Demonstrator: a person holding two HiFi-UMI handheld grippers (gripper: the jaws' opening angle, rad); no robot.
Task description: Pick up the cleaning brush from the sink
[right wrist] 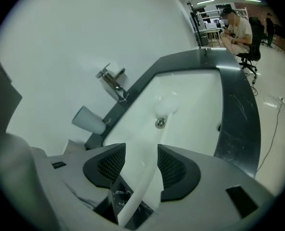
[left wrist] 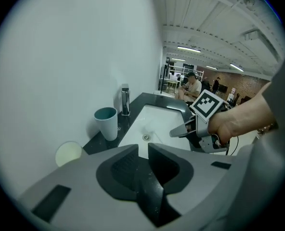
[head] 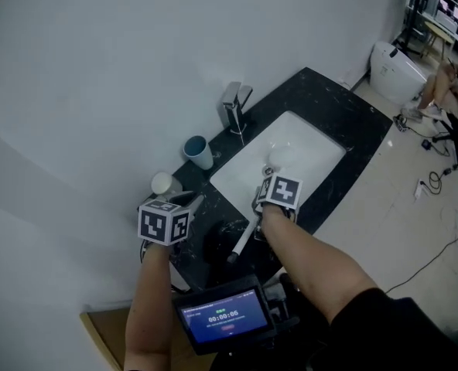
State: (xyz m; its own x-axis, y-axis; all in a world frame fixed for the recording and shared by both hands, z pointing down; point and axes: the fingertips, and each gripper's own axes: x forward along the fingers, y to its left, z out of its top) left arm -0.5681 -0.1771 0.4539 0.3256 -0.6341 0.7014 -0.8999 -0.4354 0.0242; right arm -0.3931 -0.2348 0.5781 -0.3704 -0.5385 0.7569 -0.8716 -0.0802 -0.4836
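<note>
The white cleaning brush (head: 243,243) lies with its long handle over the sink's near rim and its head (head: 275,159) in the white sink (head: 310,149). My right gripper (head: 264,190) hangs over the handle. In the right gripper view (right wrist: 141,153) the jaws stand wide, and the handle (right wrist: 135,203) runs between them without either pad pressing on it. My left gripper (head: 196,199) is over the black counter left of the sink. Its jaws (left wrist: 142,148) show only a narrow gap with nothing in it. It looks across the sink (left wrist: 157,121) at the right gripper (left wrist: 182,130).
A teal cup (head: 198,151) and a chrome faucet (head: 235,107) stand on the black counter (head: 345,110) behind the sink. A round cream object (head: 163,184) sits at the counter's left end by the wall. A white toilet (head: 395,72) and seated people are farther off.
</note>
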